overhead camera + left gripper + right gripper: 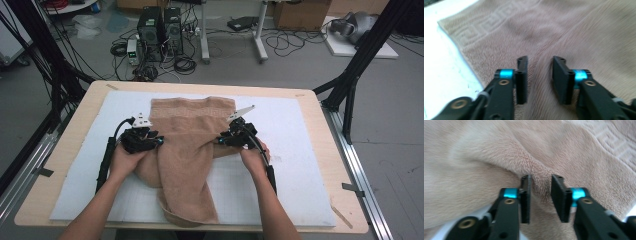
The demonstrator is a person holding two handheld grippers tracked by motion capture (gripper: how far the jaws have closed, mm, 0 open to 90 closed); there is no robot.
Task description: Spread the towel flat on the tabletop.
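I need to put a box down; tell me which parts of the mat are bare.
Bare: white mat right of the right gripper, left strip beside the left gripper, and both front corners. Crowded: the middle, under the towel and both hands.

No text, label, brand, number or sign can be read anywhere in these views. The tan towel [187, 145] carries only a woven key-pattern band along its far edge, which is ornament and not lettering. The white mat [300, 165] under it shows a faint grid without figures. The dark computer towers [160, 27] on the floor beyond the table, and the small box [132, 50] to their left, are too small and blurred for any marking to be made out.
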